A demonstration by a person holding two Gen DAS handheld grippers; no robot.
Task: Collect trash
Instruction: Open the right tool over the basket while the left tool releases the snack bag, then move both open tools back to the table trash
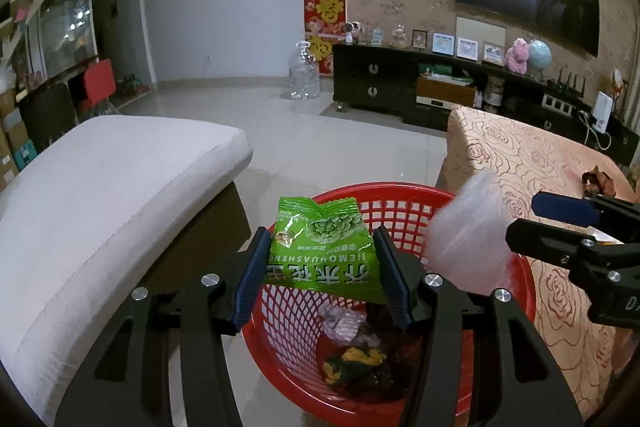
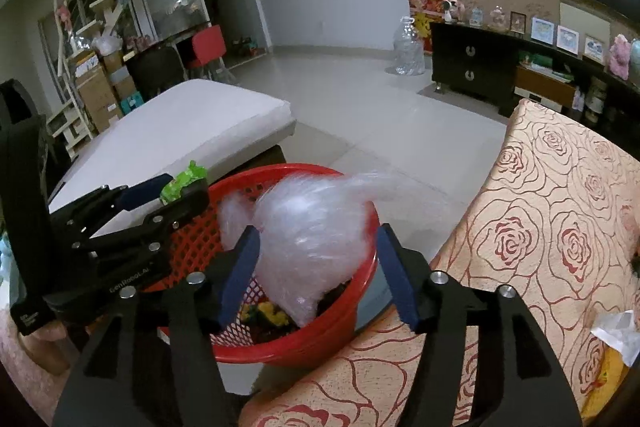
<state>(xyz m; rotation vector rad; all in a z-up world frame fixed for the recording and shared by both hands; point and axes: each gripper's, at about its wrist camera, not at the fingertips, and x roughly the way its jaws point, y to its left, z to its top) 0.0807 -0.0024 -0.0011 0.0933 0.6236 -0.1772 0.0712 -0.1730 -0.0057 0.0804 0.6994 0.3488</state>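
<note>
Left gripper [image 1: 322, 273]: spread wide above the red basket [image 1: 404, 189]; the green snack packet [image 1: 322, 251] sits loose between its fingers, apparently let go.
Right gripper [image 2: 316, 273]: also spread, with the blurred clear plastic bag [image 2: 312, 231] dropping free over the basket.
Doing it well: keep both grippers over the opening until each piece clears the rim.
Basket contents: crumpled wrappers, including a yellow-and-green one [image 1: 354, 363].

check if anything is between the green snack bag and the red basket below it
Nothing visible blocks it. The green snack bag sits between the left gripper fingers directly above the open red basket. The clear plastic bag at the right gripper is off to one side.
</note>
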